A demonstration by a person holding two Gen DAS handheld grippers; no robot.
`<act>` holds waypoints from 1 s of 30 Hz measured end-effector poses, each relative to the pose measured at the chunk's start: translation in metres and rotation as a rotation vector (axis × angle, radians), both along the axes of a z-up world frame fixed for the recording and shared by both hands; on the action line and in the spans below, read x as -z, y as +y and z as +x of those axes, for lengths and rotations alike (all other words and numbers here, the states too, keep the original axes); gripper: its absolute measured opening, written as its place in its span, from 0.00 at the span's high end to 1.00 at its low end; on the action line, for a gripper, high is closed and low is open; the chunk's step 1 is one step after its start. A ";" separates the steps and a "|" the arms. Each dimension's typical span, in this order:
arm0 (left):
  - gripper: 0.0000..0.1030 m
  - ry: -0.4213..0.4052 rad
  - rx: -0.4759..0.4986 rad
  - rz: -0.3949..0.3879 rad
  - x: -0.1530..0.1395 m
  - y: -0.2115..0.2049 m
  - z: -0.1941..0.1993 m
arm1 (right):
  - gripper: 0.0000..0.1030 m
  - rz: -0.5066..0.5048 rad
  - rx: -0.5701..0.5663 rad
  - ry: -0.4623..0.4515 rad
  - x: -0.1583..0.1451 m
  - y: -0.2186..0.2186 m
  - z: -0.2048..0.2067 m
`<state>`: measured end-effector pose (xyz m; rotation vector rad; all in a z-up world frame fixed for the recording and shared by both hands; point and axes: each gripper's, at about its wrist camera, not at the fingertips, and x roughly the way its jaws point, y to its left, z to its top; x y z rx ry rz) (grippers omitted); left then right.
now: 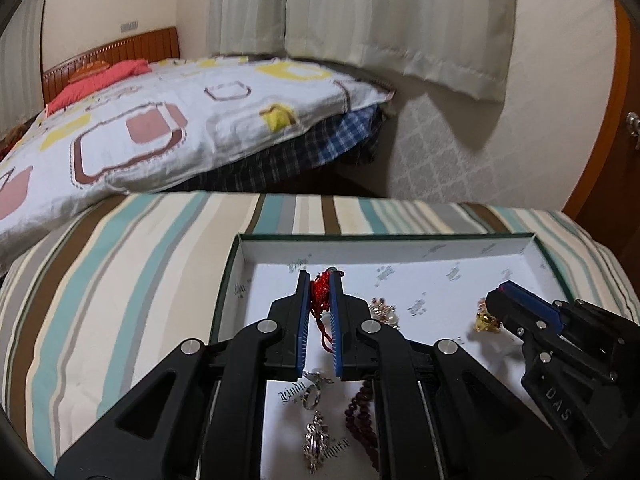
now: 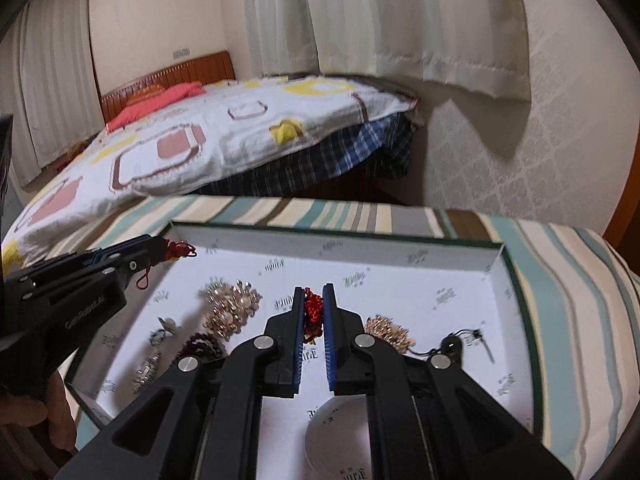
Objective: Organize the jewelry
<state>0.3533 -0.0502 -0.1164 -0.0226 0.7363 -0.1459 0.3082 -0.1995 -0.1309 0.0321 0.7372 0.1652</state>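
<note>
Both grippers are clenched on jewelry over the white box (image 1: 400,250) that sits on the striped cloth (image 1: 120,280). My left gripper (image 1: 320,280) pinches a red tasselled cord (image 1: 320,292) between its blue pads, the cord trailing down toward me between the fingers, near the far left of the box. My right gripper (image 2: 312,300) is closed on a red beaded knot piece (image 2: 313,312), held above the middle of the box floor. Lying loose in the box on the left are gold-and-pearl clusters (image 2: 232,304), a dark red bead bracelet (image 2: 202,344), a silver ring (image 1: 312,394) and a silver brooch (image 1: 316,444). To the right lie a gold filigree piece (image 2: 386,330) and a small dark charm (image 2: 452,346). A round clear lid (image 2: 340,428) lies nearest me under the right gripper. Beyond the box stands a bed with a patterned quilt (image 1: 180,120)
</note>
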 end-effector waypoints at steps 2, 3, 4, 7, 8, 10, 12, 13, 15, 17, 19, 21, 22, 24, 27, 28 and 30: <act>0.90 0.027 -0.002 0.008 0.007 0.001 0.005 | 0.91 -0.004 0.004 0.017 0.005 0.001 0.004; 0.90 0.036 -0.006 0.010 0.010 0.002 0.006 | 0.91 -0.007 0.008 0.026 0.007 0.001 0.005; 0.90 0.042 -0.008 0.010 0.012 0.003 0.007 | 0.91 -0.010 0.011 0.032 0.009 0.001 0.006; 0.89 0.059 -0.016 0.007 0.018 0.006 0.009 | 0.91 -0.019 0.021 0.041 0.009 0.002 0.008; 0.87 0.066 -0.014 0.004 0.019 0.006 0.009 | 0.91 -0.021 0.024 0.051 0.010 0.002 0.008; 0.80 0.069 -0.012 0.009 0.021 0.005 0.009 | 0.89 -0.016 0.031 0.063 0.011 0.000 0.010; 0.68 0.064 -0.014 0.008 0.021 0.005 0.007 | 0.82 -0.012 0.029 0.068 0.011 -0.001 0.012; 0.67 0.062 -0.014 0.007 0.021 0.005 0.007 | 0.78 -0.014 0.029 0.068 0.011 0.000 0.011; 0.61 0.059 -0.014 0.007 0.020 0.004 0.005 | 0.74 -0.018 0.030 0.063 0.010 0.000 0.011; 0.57 0.056 -0.014 0.008 0.019 0.004 0.005 | 0.71 -0.017 0.032 0.060 0.010 0.000 0.011; 0.53 0.048 -0.015 0.010 0.017 0.005 0.003 | 0.64 -0.015 0.037 0.052 0.009 -0.001 0.010; 0.51 0.043 -0.013 0.010 0.016 0.005 0.001 | 0.61 -0.020 0.043 0.043 0.008 -0.002 0.009; 0.50 0.041 -0.012 0.010 0.015 0.005 0.000 | 0.59 -0.022 0.044 0.041 0.007 -0.002 0.009; 0.46 0.032 -0.014 0.021 0.013 0.004 -0.004 | 0.57 -0.024 0.050 0.036 0.005 -0.003 0.008; 0.43 0.020 -0.020 0.039 0.010 0.004 -0.010 | 0.53 -0.030 0.059 0.028 0.002 -0.004 0.004; 0.42 0.015 -0.024 0.046 0.008 0.005 -0.013 | 0.51 -0.031 0.061 0.025 0.000 -0.005 0.003; 0.41 0.008 -0.028 0.054 0.005 0.006 -0.020 | 0.49 -0.035 0.065 0.018 -0.004 -0.006 -0.002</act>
